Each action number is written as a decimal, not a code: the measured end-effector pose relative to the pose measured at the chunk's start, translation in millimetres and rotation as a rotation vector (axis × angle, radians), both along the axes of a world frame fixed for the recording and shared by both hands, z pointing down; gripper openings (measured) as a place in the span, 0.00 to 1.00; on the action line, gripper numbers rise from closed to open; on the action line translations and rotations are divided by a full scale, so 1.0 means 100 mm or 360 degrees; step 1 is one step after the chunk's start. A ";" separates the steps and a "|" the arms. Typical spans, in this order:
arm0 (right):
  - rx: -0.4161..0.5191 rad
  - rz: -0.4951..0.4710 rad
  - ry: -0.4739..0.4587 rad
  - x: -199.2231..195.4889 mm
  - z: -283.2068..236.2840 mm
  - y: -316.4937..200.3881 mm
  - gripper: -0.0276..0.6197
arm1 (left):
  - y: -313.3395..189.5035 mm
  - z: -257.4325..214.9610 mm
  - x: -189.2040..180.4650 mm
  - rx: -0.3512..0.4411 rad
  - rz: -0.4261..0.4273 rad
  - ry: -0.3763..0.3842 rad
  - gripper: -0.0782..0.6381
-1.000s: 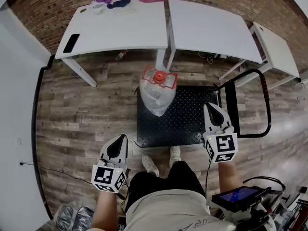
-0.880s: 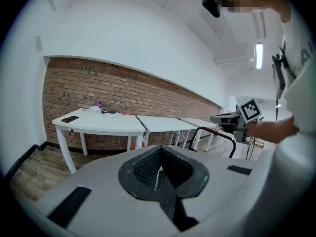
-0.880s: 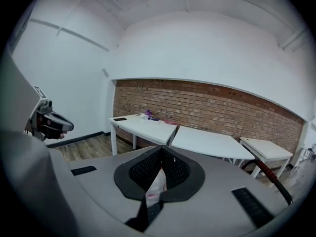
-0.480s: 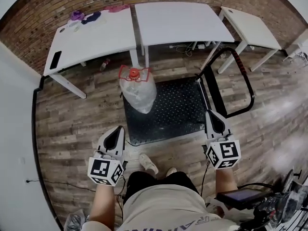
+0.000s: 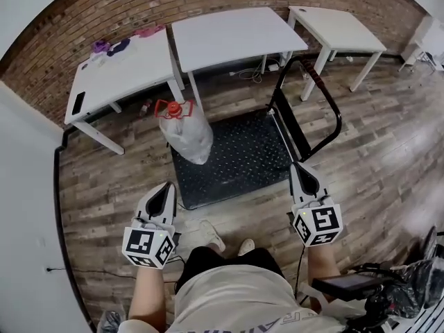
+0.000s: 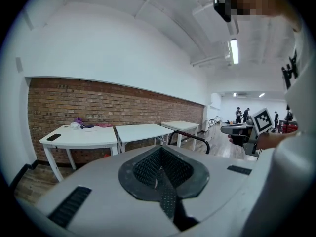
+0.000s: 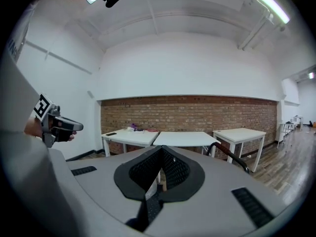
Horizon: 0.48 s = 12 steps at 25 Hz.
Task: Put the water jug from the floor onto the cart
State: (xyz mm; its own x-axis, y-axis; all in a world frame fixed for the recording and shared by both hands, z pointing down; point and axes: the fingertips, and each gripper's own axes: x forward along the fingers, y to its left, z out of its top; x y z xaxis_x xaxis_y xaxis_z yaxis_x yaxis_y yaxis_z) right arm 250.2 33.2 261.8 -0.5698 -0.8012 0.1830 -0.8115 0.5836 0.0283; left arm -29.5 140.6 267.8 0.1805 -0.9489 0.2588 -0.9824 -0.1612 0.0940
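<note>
Head view: water jug (image 5: 186,134) on cart (image 5: 239,159); left tool (image 5: 166,191), right tool (image 5: 303,173) closed, empty.

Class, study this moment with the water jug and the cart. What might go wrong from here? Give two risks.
1. The water jug seems to stand near the left edge of the cart; a nudge or a rolling cart might tip it off.
2. A loose plastic bag covers it, so the left gripper and right gripper, both shut and empty, might slip when grabbing it.
</note>
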 end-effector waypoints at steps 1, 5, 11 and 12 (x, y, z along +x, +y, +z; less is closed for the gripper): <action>0.0000 0.0007 -0.0005 0.05 0.00 0.05 0.05 | 0.05 -0.01 0.07 -0.0002 0.0014 -0.0004 0.11; 0.0028 0.0058 -0.0025 0.26 -0.06 0.27 0.05 | 0.16 -0.05 0.29 -0.0015 0.0091 -0.0022 0.11; 0.0034 0.0133 -0.0017 0.50 -0.20 0.45 0.05 | 0.12 -0.24 0.42 0.0065 0.0162 -0.0001 0.11; 0.0029 0.0133 -0.0012 0.50 -0.21 0.49 0.05 | 0.13 -0.27 0.42 0.0079 0.0170 -0.0003 0.11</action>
